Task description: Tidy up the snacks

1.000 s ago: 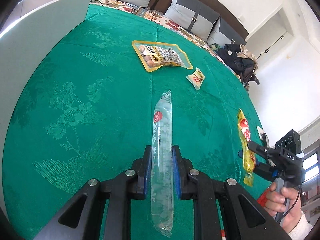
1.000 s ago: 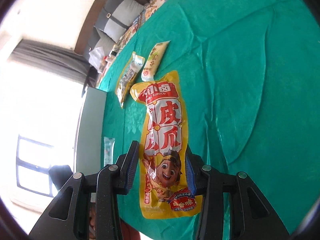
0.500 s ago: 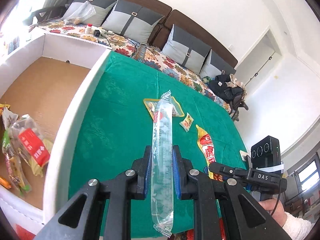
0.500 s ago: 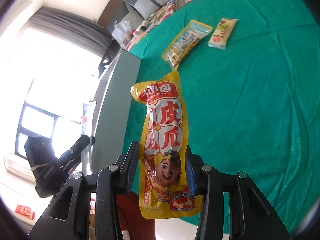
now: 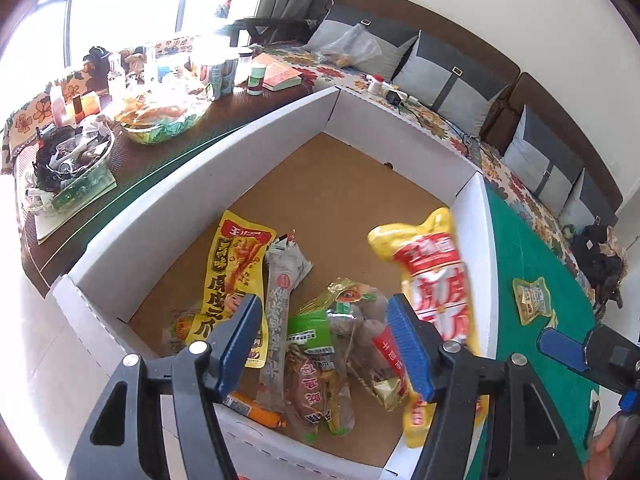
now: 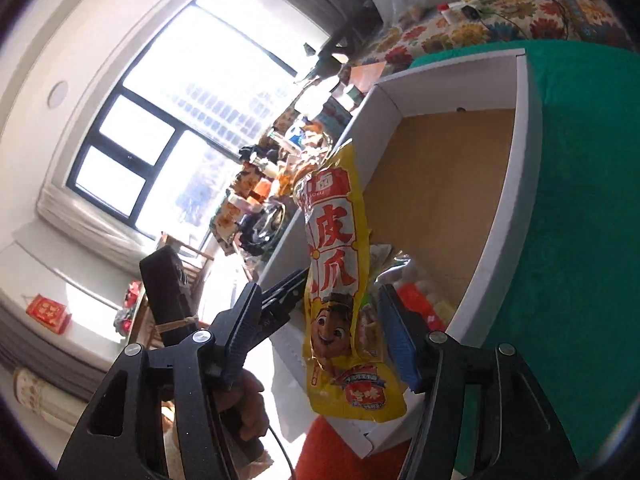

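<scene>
My left gripper hangs over the white box, its jaws opening with nothing between them. The long clear packet lies on the snack pile inside the box. The yellow and red packet is blurred in mid-air at the box's right wall. In the right wrist view this yellow packet hangs between the opening jaws of my right gripper, and neither pad presses it. The box lies below and beyond it. The left gripper's fingers show just left of the packet.
Several snack packets fill the box's near corner; its far half shows bare cardboard floor. A yellow-edged packet lies on the green tablecloth to the right. A cluttered side table stands left, a sofa behind.
Both grippers swung from the green table to above the box. The left gripper opened and the clear packet dropped into the box. The right jaws opened off the yellow packet.
</scene>
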`<state>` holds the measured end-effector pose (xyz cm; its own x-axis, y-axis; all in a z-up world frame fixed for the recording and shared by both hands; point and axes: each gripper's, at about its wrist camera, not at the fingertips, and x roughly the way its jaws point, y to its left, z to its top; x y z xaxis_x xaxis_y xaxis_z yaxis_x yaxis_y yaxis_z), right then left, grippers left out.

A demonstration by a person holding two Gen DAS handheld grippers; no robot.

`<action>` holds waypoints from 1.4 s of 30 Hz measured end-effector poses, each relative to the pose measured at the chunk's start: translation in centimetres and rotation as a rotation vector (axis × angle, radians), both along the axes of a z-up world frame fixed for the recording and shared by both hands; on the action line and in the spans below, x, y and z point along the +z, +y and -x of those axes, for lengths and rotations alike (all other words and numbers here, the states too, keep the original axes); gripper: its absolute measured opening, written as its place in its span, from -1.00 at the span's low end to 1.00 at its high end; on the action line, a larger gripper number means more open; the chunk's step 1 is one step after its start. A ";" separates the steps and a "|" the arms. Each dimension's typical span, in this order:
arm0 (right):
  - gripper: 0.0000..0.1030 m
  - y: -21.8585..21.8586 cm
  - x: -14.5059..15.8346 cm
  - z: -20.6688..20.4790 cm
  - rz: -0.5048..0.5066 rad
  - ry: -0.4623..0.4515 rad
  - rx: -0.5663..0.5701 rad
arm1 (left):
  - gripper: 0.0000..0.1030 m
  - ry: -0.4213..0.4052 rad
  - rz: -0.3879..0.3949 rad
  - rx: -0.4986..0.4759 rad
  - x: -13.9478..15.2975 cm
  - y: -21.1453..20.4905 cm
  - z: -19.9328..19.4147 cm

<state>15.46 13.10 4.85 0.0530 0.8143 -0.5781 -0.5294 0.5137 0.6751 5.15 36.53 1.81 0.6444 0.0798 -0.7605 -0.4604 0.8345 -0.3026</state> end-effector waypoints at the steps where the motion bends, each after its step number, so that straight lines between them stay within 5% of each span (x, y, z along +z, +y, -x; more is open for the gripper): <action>1: 0.33 -1.0 -0.8 0.3 0.011 -0.019 -0.001 | 0.44 -0.016 -0.006 0.012 -0.2 -0.1 0.8; 5: 0.33 -9.3 -5.5 0.3 0.199 -0.150 -0.103 | 0.58 -0.063 -0.044 -0.008 -0.2 -2.6 2.9; 8: 0.33 -18.8 -10.0 -0.3 0.444 -0.258 -0.234 | 0.58 -0.101 -0.036 -0.089 0.9 -6.0 2.5; 11: 0.33 -29.1 -13.3 -2.0 0.651 -0.267 -0.418 | 0.60 -0.145 -0.047 -0.210 2.5 -11.3 1.1; 14: 0.33 -37.9 -12.7 -1.7 0.701 -0.301 -0.594 | 0.77 -0.162 -0.070 -0.360 3.1 -17.6 -1.1; 18: 0.33 -43.4 -12.2 -0.6 0.744 -0.393 -0.735 | 0.89 -0.083 -0.118 -0.554 0.4 -26.4 -4.9; 22: 0.35 -45.5 -11.6 -0.8 0.626 -0.288 -0.805 | 0.89 0.038 -0.167 -0.684 -4.2 -33.8 -8.5; 27: 0.44 -43.7 -11.9 -2.1 0.663 -0.334 -0.734 | 0.89 0.119 -0.216 -0.724 -7.8 -39.1 -12.2; 31: 0.47 -43.4 -13.3 -2.3 0.658 -0.276 -0.687 | 0.89 0.131 -0.248 -0.721 -9.7 -40.6 -13.9; 42: 0.63 -42.2 -13.8 -2.3 0.685 -0.316 -0.639 | 1.00 0.088 -0.292 -0.706 -11.3 -40.7 -14.6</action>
<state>17.76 -29.13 -9.00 0.5993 0.0732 -0.7972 -0.1215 0.9926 -0.0001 19.79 -4.19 -9.54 0.5553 -0.1230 -0.8225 0.1994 0.9798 -0.0119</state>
